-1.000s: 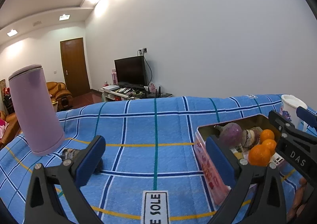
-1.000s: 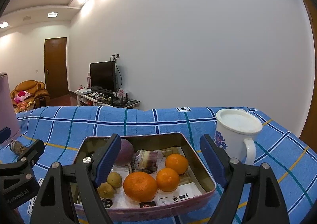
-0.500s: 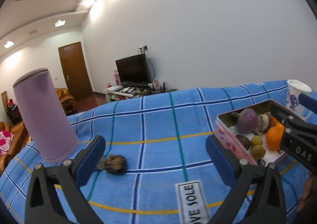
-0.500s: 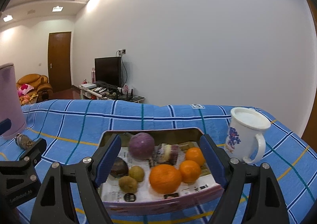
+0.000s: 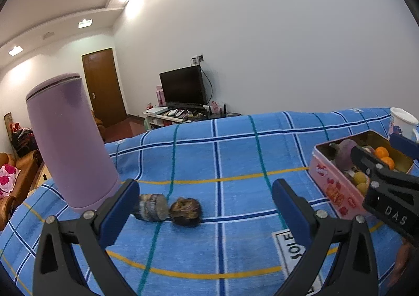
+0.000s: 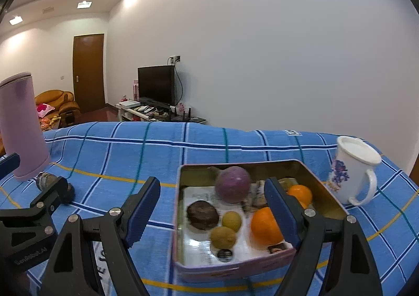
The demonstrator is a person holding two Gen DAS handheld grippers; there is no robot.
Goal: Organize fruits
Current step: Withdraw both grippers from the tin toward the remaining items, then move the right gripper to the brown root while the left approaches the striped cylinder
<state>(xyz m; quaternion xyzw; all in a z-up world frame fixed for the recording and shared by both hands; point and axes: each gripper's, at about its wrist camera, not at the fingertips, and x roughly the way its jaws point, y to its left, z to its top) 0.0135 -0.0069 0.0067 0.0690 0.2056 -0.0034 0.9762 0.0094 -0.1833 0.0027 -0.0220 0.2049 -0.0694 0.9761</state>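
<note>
A pink tin [image 6: 180, 217] on the blue checked cloth holds a purple fruit [image 6: 233, 184], two oranges [image 6: 265, 226], two small greenish fruits [image 6: 222, 237] and a dark brown round one [image 6: 203, 214]. My right gripper [image 6: 213, 207] is open in front of it, its left finger outside the tin's wall and its right finger over the oranges. Two brown lumpy pieces [image 5: 186, 211] lie on the cloth near a purple tumbler [image 5: 70, 144]. My left gripper [image 5: 205, 208] is open, with those pieces ahead between its fingers and not pressed. The tin [image 5: 337, 188] shows at the right.
A white lidded mug [image 6: 351, 170] stands just right of the tin, close to the table's right edge. The tall tumbler [image 6: 21, 125] stands at the far left. My left gripper's body [image 6: 39, 207] crosses the lower left. Bare cloth lies between tumbler and tin.
Both grippers have moved left across the cloth. The tin has slid to the right in both views. The brown pieces have come into view between the left gripper's fingers.
</note>
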